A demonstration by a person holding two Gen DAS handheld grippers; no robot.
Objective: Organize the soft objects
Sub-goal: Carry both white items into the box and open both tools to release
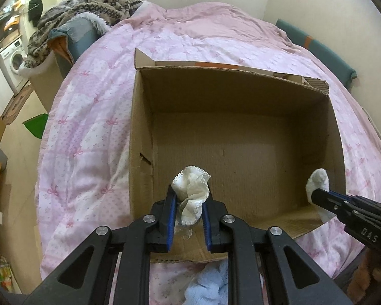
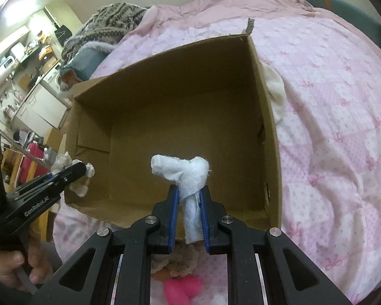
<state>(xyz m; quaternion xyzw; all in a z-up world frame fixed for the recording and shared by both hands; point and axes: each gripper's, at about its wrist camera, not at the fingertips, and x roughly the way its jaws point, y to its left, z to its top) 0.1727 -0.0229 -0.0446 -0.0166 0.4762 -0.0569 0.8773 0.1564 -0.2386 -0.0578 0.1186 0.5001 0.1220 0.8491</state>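
Note:
An open cardboard box (image 1: 142,117) sits on the pink bed; its inside looks empty. It also shows in the right wrist view (image 2: 266,117). My left gripper (image 1: 189,198) is shut on a cream frilled sock (image 1: 193,190) above the box's near edge. It also shows in the right wrist view (image 2: 75,174) with the frilled sock (image 2: 63,161). My right gripper (image 2: 189,198) is shut on a white rolled sock (image 2: 188,170) over the box's near edge. In the left wrist view the right gripper (image 1: 317,194) holds the white sock (image 1: 317,180) at the box's right corner.
A pink quilt (image 1: 89,127) covers the bed. A light blue fluffy item (image 1: 210,287) lies below the left gripper. A pink toy (image 2: 183,286) and a lace piece (image 2: 180,261) lie below the right gripper. A white cloth (image 2: 276,94) rests against the box's right wall. Patterned blankets (image 1: 89,5) are heaped at the far left.

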